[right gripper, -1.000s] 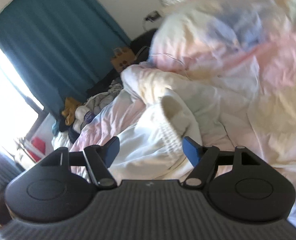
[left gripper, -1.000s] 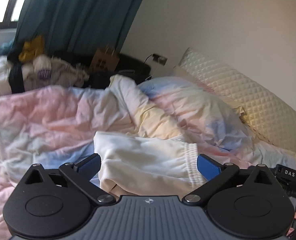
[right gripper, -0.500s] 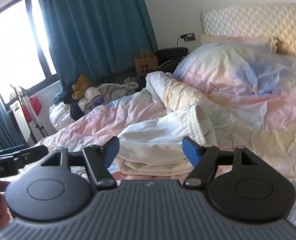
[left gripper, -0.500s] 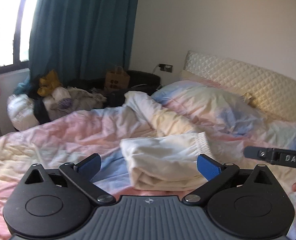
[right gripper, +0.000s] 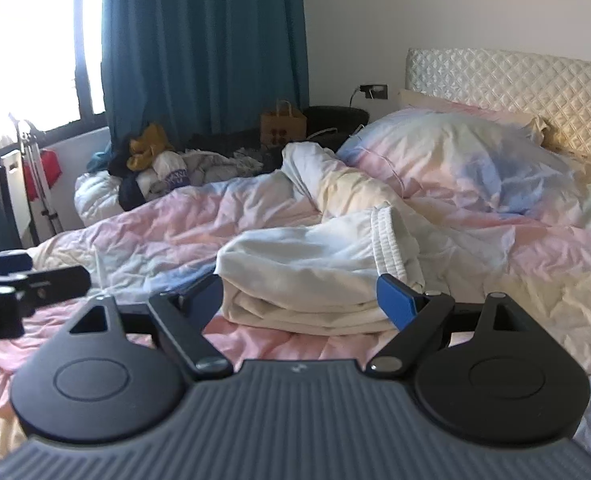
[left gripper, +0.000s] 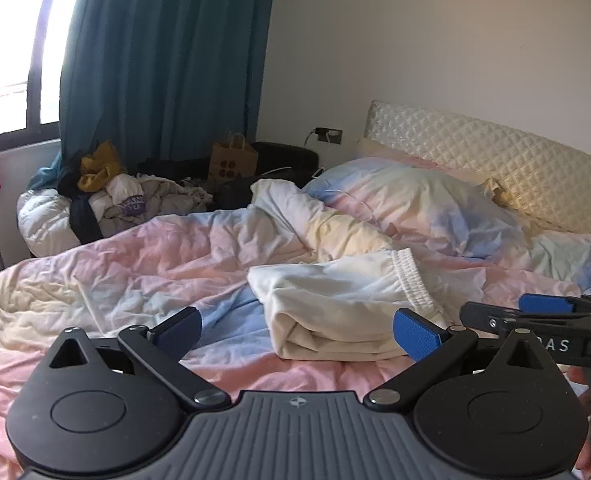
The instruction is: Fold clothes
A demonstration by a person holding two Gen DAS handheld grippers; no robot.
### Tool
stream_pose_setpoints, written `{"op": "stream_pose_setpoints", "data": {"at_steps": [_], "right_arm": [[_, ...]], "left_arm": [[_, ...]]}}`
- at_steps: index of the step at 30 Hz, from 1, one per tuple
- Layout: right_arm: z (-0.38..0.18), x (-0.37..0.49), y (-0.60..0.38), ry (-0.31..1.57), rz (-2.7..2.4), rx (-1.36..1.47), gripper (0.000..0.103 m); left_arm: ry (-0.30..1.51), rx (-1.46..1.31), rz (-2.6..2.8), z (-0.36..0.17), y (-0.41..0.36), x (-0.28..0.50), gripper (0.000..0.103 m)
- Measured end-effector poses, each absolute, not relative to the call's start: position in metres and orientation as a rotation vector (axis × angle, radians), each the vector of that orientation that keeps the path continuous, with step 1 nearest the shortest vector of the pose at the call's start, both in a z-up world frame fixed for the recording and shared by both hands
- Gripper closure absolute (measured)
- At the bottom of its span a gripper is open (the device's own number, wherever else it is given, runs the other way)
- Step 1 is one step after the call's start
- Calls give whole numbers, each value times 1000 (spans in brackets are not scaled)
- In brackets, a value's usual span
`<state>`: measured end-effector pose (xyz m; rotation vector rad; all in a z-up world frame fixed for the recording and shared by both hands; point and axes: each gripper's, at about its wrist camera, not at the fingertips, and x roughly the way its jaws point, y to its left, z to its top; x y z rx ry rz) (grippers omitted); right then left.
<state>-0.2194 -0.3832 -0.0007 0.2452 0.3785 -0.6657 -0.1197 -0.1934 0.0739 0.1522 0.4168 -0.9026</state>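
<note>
Lying folded on the pastel bed cover (left gripper: pixel 143 264), the white clothes (left gripper: pixel 343 300) sit near the pillow (left gripper: pixel 415 200). The left gripper (left gripper: pixel 297 330) and right gripper (right gripper: pixel 301 294) hover spread wide, holding nothing.

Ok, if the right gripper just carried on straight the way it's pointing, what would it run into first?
Most likely the folded white garment lying on the bedspread. It sits directly between the open fingers of the right gripper, just ahead of them. Exact depth is hard to judge through the fisheye.
</note>
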Motion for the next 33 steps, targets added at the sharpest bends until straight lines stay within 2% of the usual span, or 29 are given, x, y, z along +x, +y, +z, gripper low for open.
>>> {"op": "stream_pose_setpoints", "data": {"at_steps": [33], "right_arm": [[2,-220,-376,397,-718,195,18]], "left_arm": [[435,182,-867,68,-197,-118,0]]}}
